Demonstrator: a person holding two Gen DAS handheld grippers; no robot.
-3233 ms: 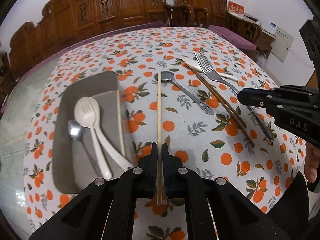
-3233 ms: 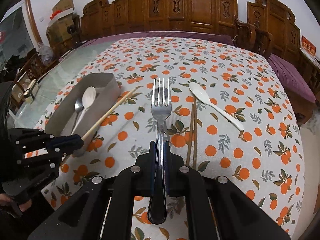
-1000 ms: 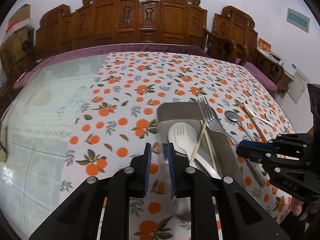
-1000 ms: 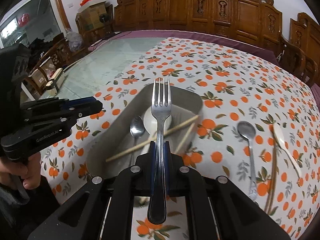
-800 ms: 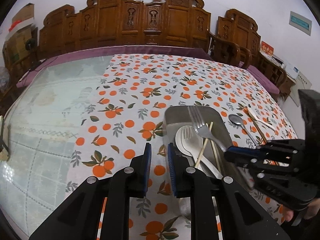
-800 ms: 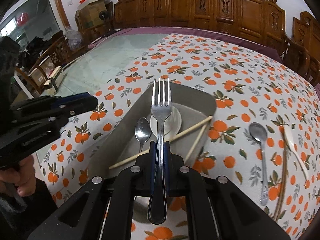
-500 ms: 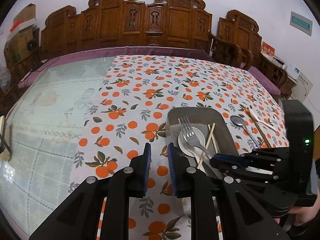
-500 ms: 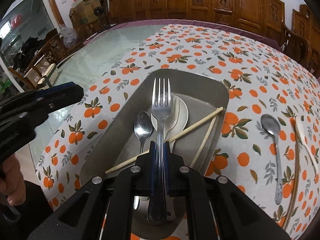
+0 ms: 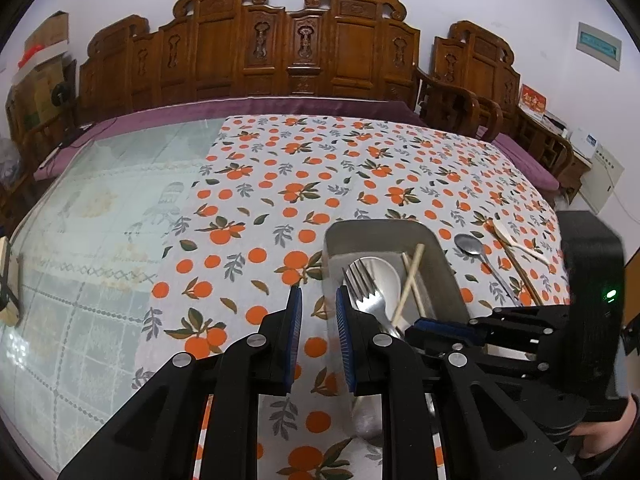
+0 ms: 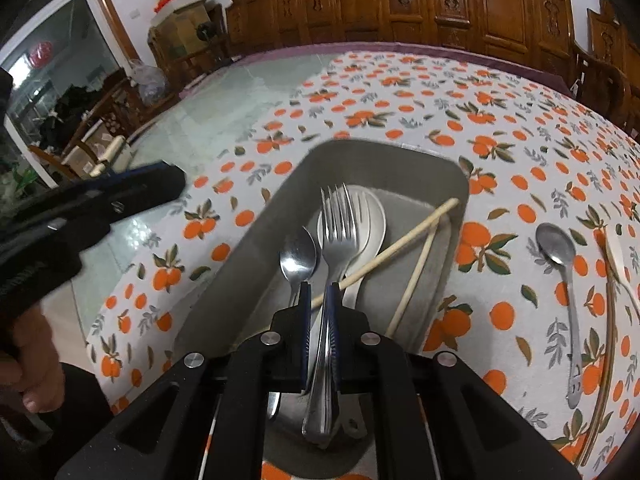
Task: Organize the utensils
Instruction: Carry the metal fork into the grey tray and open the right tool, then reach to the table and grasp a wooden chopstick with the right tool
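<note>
Right wrist: tablecloth [image 10: 400, 92], loose spoon [image 10: 560, 280], chairs [image 10: 440, 0]

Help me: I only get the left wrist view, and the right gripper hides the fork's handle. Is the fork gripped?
Observer: Yes. The right gripper is shut on the fork by its handle, over the tray.
Operator: Anything in the tray behind my left finger?
Observer: A metal spoon, just left of the fork.
Operator: Is the fork clear of the chopsticks?
Observer: No, its neck crosses one chopstick; I cannot tell if they touch.
</note>
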